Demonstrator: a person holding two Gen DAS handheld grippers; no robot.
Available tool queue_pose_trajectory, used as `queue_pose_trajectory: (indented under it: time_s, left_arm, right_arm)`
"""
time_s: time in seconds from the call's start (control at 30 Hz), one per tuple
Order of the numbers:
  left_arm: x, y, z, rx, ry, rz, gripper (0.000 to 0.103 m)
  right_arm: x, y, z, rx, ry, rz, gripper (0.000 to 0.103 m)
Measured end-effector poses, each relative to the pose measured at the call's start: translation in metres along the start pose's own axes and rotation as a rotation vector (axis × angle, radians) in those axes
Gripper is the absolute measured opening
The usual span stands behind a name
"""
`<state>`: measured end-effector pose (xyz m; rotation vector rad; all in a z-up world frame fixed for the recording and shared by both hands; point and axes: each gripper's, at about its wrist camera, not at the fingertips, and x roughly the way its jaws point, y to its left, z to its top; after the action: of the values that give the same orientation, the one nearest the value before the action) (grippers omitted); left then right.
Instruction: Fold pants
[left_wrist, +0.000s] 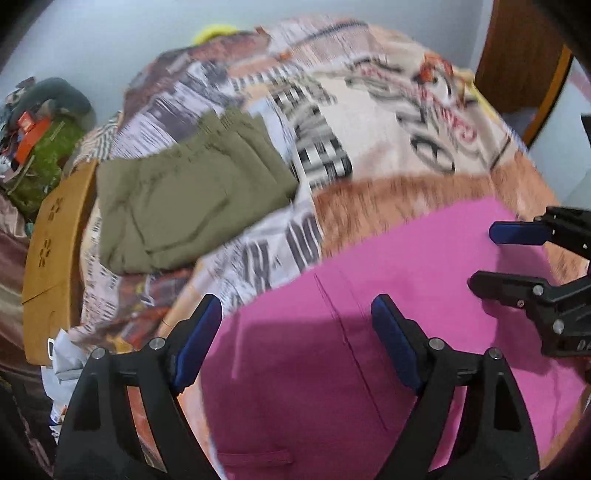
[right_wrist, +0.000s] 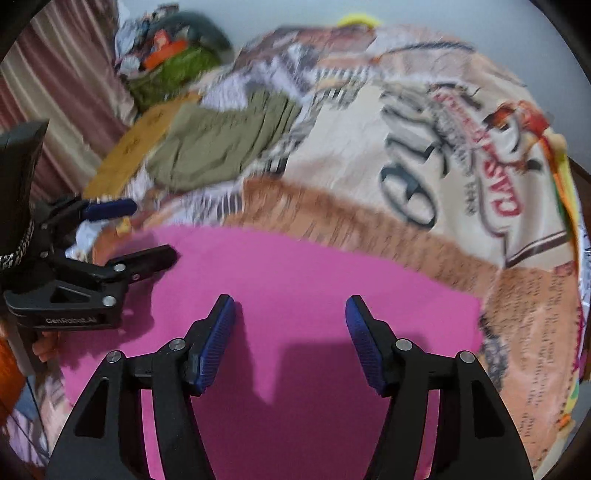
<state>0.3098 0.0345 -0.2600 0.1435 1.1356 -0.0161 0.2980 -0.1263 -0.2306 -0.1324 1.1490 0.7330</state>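
A: Pink pants (right_wrist: 295, 295) lying flat on the printed bedspread (right_wrist: 424, 147), right under both tools. Already folded at least once, by the look of the straight far edge.

B: Left gripper (left_wrist: 295, 339) spread wide, nothing between the pads. Right gripper (right_wrist: 290, 339) also parted and empty, hanging over the cloth.

A: Between grasps, then. Likely a fold just laid down.

B: Next: choosing an edge, pinching it at two corners, carrying it across evenly. Worth avoiding the olive folded garment (left_wrist: 192, 192) and the cardboard piece (left_wrist: 55, 240) further back.
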Motion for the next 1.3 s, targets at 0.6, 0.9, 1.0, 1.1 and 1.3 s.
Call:
queue_pose_trajectory:
  time_s: [0.6,0.9,1.0,1.1,1.3]
  left_arm:
    - [-0.029,0.006,-0.035,-0.061,-0.008,-0.007,0.091]
    - [-0.056,0.005,-0.069,-0.057,-0.034,0.051,0.096]
    - [-0.063,0.003,-0.079,-0.049,-0.046,0.073,0.098]
    - [-0.067,0.001,-0.090,-0.038,-0.046,0.089,0.100]
    - [-0.075,0.004,-0.099,-0.069,-0.041,0.077,0.100]
  right_arm:
    - [-0.030,0.008,-0.059,0.040,0.007,-0.022,0.074]
    - [-0.054,0.010,-0.095,0.100,-0.017,-0.036,0.076]
    - [-0.061,0.012,-0.104,0.119,-0.029,-0.033,0.076]
    - [-0.065,0.015,-0.112,0.126,-0.035,-0.033,0.076]
    - [-0.068,0.014,-0.115,0.173,-0.055,-0.025,0.076]
